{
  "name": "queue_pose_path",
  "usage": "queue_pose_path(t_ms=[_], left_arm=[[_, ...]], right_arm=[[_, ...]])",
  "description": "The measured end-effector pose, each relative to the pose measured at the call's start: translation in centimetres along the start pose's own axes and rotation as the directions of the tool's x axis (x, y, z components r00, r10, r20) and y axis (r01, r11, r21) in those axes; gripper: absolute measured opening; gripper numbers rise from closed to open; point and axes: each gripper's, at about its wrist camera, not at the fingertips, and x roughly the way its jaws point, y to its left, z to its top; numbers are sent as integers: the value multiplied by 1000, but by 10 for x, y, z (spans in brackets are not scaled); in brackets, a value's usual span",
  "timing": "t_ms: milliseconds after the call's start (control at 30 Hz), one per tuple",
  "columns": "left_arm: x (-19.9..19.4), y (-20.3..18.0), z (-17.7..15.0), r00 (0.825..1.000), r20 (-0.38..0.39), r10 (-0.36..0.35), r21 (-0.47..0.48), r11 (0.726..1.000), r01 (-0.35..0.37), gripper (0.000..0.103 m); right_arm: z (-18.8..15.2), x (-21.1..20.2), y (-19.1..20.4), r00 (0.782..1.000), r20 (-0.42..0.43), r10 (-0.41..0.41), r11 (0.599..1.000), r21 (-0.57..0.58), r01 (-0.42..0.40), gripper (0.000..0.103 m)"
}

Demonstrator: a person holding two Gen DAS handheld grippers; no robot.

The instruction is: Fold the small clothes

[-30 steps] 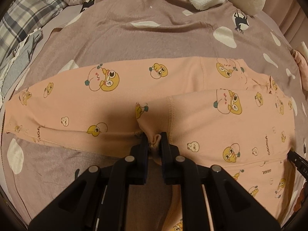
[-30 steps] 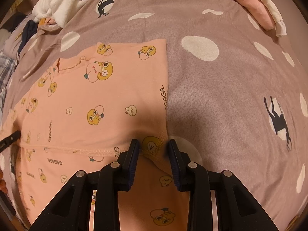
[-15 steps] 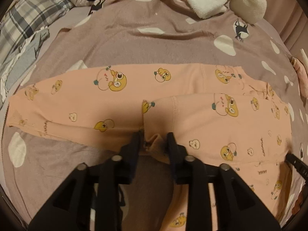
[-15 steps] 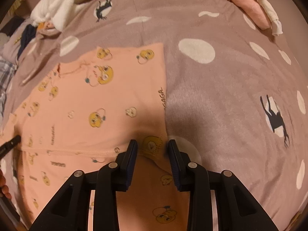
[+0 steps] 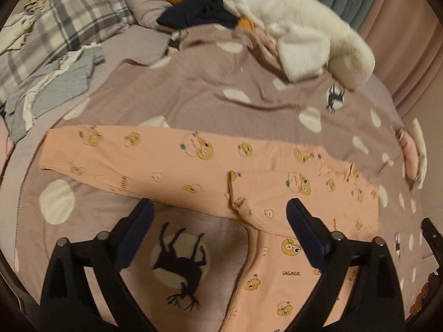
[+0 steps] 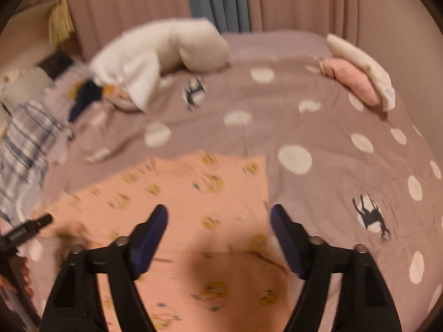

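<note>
1. Left wrist view: your left gripper (image 5: pixel 218 210) hangs above the bed with its jaws spread wide; they have just been opening, and nothing sits between the pads. The peach printed garment (image 5: pixel 277 193) lies flat on the mauve spotted blanket (image 5: pixel 193 102) below and beyond the fingers, free of them. One long part of it stretches out to the left; a second layer is folded over it on the right, and another part runs down toward the bottom edge between the fingers. A black deer print (image 5: pixel 180 265) on the blanket shows between the fingers, beside the cloth.

2. In that view's far part lie a white fleecy item (image 5: pixel 304 33), a dark navy garment (image 5: pixel 199 13), a plaid pillow (image 5: pixel 63 25) and a crumpled grey-blue cloth (image 5: pixel 52 88), all well apart from the peach garment. The tip of your other tool pokes in at the right edge.

3. Right wrist view, blurred: your right gripper (image 6: pixel 218 229) also stands with its jaws wide apart, having just been opening, and holds nothing. The peach garment spreads under and ahead of it, its straight right edge just inside the right finger. A pink folded cloth (image 6: pixel 351 83) rests far off at the blanket's right.
</note>
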Motion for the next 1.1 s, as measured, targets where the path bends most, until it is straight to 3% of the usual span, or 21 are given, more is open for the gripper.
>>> queue_pose_path(t_ms=[100, 367, 500, 633, 733, 900, 967, 1100], left_arm=[[-15, 23, 4, 1000, 27, 12, -59, 998, -10, 101], [-27, 95, 11, 995, 69, 70, -203, 978, -55, 101], [-20, 139, 13, 989, 62, 132, -295, 949, -108, 100], [-3, 181, 10, 989, 18, 148, -386, 913, -130, 96], [11, 207, 7, 990, -8, 139, -452, 883, -128, 89], [32, 242, -2, 995, -53, 85, -570, 816, -100, 66], [33, 250, -2, 998, -16, 68, -589, 806, -64, 62], [37, 256, 4, 999, 26, 21, -606, 796, -1, 33]], right_arm=[[5, -17, 15, 998, 41, 51, 999, -2, -51, 93], [1, -54, 47, 980, 110, 166, 986, 8, -168, 95], [-6, -56, 62, 979, 94, 182, 983, -7, -183, 95], [-14, -55, 68, 981, 83, 177, 984, -11, -177, 95], [-20, -50, 70, 984, 68, 162, 987, -22, -161, 95], [-27, -41, 70, 988, 27, 153, 988, -18, -152, 95], [-30, -39, 69, 989, 20, 146, 989, -24, -145, 95], [-37, -36, 68, 993, 15, 115, 992, -45, -114, 95]])
